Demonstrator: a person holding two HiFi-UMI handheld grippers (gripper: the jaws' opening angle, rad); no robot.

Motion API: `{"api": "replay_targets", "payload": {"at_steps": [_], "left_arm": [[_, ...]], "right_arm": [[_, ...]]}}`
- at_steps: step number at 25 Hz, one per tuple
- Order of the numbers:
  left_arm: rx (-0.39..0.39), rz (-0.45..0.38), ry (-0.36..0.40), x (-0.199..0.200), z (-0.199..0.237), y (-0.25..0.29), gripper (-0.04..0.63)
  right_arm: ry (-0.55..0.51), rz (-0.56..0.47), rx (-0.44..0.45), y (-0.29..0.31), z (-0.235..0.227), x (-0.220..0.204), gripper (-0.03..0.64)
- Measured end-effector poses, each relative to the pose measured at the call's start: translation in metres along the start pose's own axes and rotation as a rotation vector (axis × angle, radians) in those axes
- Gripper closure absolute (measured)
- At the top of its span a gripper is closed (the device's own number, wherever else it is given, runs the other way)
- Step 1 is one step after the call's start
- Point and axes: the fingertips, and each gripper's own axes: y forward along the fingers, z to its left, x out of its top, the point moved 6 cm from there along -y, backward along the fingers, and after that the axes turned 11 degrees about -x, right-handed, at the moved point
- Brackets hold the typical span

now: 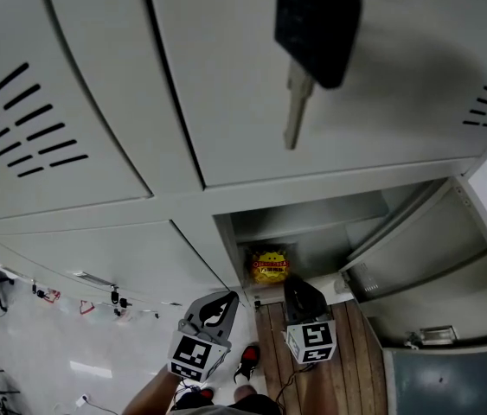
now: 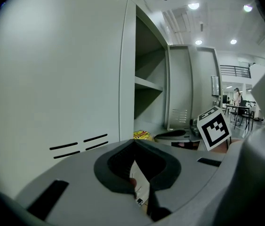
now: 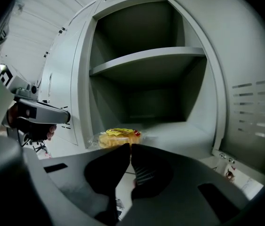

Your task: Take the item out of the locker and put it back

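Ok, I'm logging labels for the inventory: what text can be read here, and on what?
Nothing reads clearly.
Yellow snack packet: red print, too blurred to read.
Marker cube: black-and-white square pattern, no words.
Sticker by the lower right corner of the locker: too small to read.

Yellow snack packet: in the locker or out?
In. The yellow snack packet lies on the bottom of the open locker, near its front edge, under the bare shelf.
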Motion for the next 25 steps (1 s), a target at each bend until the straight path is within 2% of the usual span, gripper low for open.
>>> {"api": "replay_targets", "payload": {"at_steps": [9,17,25], "left_arm": [[0.000,-0.021,-0.001,0.002,0.004,-0.005,0.572],[-0.005,-0.058,0.021,0.016,0.000,-0.014,0.572],[-0.034,-0.135,0.068,0.046,-0.019,-0.026,0.572]], "right_arm": [[-0.012,0.003,-0.023,0.000,0.002,0.005,0.600],[-0.024,-0.051,-0.057,-0.016,-0.001,0.031,0.600],[-0.050,-0.131,-0.111,-0.053,-0.007,0.066,0.600]]}}
